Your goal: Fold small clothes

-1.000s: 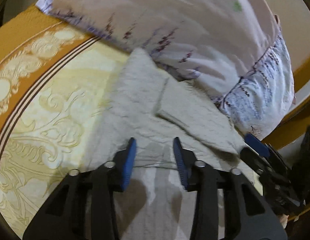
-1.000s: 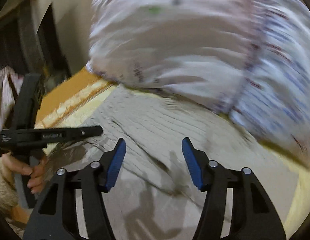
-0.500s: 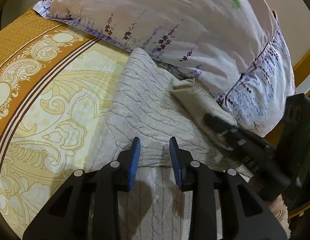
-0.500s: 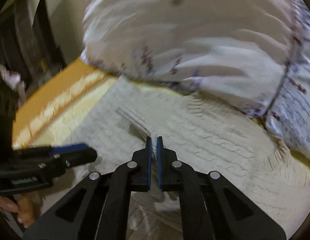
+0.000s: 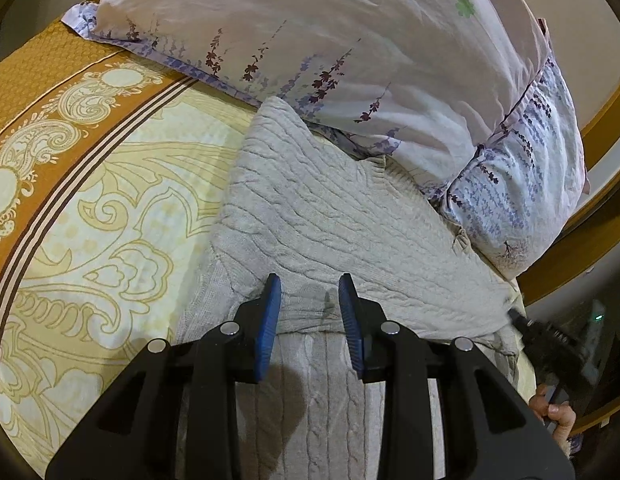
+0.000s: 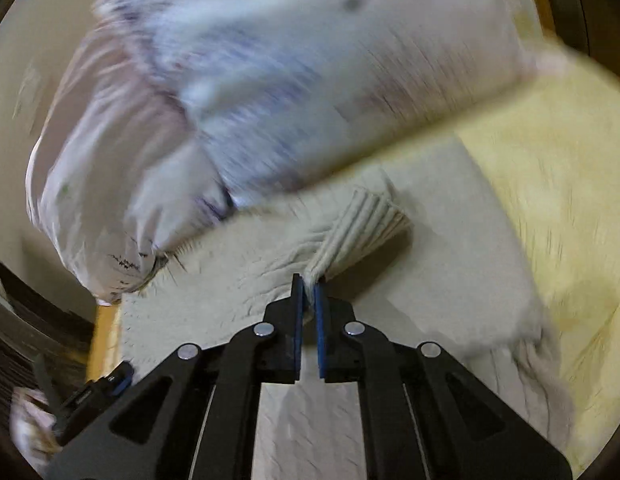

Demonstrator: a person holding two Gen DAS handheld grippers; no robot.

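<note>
A grey cable-knit sweater (image 5: pixel 330 224) lies on the bed, its far edge against a pillow. My left gripper (image 5: pixel 309 296) is open, its blue pads straddling a folded edge of the sweater, gripping nothing. My right gripper (image 6: pixel 309 286) is shut on the sweater's ribbed sleeve cuff (image 6: pixel 362 228) and holds it lifted over the sweater body (image 6: pixel 450 264). The right wrist view is motion-blurred. The right gripper also shows at the right edge of the left wrist view (image 5: pixel 550 344).
A white pillow with purple flower print (image 5: pixel 350 60) lies behind the sweater. The bedsheet (image 5: pixel 90 208) is yellow with an orange patterned border. A wooden bed frame (image 5: pixel 602 216) runs along the right.
My right gripper, shut on the sleeve cuff, has swung across the sweater, leaving the middle of the left view. My left gripper's jaws have opened slightly wider again.
</note>
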